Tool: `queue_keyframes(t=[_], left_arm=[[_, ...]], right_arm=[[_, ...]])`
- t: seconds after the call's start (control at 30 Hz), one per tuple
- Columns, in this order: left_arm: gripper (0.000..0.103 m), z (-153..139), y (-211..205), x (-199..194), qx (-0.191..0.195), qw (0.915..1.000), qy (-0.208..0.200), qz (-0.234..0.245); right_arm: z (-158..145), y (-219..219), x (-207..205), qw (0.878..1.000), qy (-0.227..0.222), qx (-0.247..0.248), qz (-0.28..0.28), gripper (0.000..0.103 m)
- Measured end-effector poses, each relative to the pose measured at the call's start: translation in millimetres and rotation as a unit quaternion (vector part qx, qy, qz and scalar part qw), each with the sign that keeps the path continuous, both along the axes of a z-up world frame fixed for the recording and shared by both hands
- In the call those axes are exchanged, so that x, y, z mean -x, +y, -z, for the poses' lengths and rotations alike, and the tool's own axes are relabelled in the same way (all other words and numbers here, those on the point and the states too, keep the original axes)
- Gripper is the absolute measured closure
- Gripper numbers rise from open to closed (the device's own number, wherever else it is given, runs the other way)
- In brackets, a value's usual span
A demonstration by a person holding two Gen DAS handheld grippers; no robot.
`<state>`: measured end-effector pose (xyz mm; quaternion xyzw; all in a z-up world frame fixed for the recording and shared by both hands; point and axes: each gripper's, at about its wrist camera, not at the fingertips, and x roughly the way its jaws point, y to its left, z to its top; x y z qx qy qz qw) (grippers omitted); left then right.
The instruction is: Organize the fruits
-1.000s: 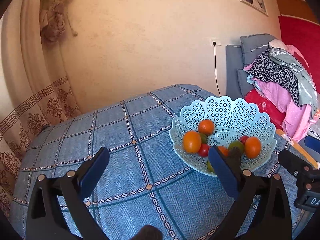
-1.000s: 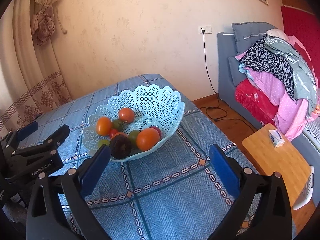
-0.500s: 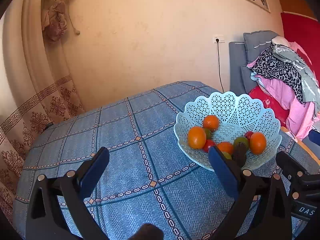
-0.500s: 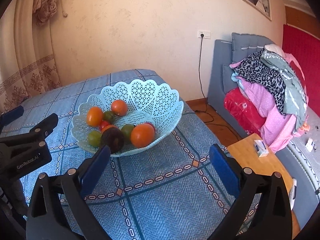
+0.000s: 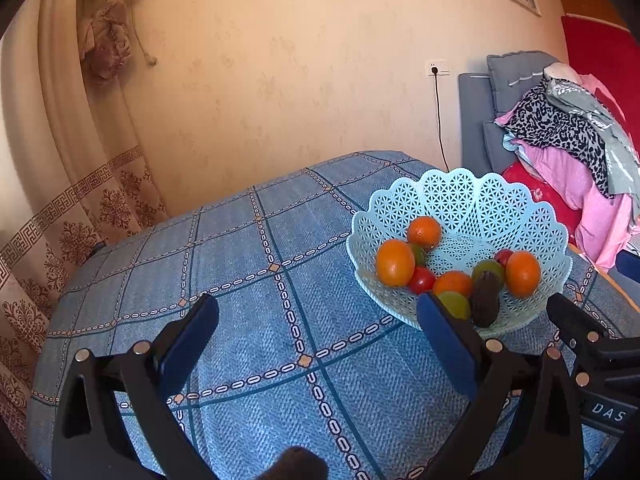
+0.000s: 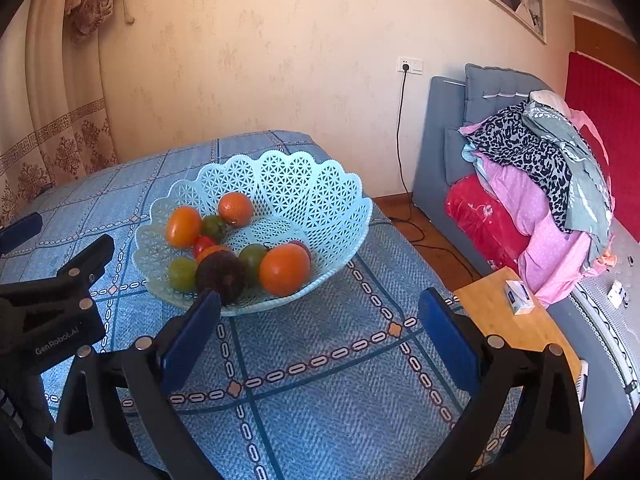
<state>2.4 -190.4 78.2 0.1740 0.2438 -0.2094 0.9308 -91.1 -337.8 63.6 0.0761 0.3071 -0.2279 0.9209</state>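
Observation:
A pale blue lattice fruit basket [image 5: 472, 196] [image 6: 320, 196] stands on the table's blue checked cloth [image 5: 256, 280]. It holds several fruits: oranges [image 5: 395, 262] [image 6: 284, 269], small green fruits [image 6: 182, 274], a red one [image 5: 422, 280] and a dark avocado [image 5: 485, 299] [image 6: 221, 276]. My left gripper [image 5: 318, 320] is open and empty above the cloth, left of the basket. My right gripper [image 6: 318, 320] is open and empty in front of the basket. Each gripper shows at the edge of the other's view.
The table's right edge drops to a wooden floor [image 6: 432, 232] with a black cable. A small wooden side table [image 6: 508, 320] holds a white box. A grey sofa with piled clothes [image 6: 540, 168] stands right. A curtain [image 5: 72, 184] hangs behind the table, left.
Both grippers have drawn back and risen a little, so the basket sits slightly farther off in both views. Both stay open and empty. The fruits have not moved.

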Motion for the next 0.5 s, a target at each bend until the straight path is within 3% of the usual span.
queue_keyframes(t=[0.5], left_arm=[[0.005,6.4,-4.1,-0.4,-0.012,0.9999,0.005,-0.002]], right_arm=[[8.3,-4.3,-8.9,1.0,0.016,0.002,0.012,0.003]])
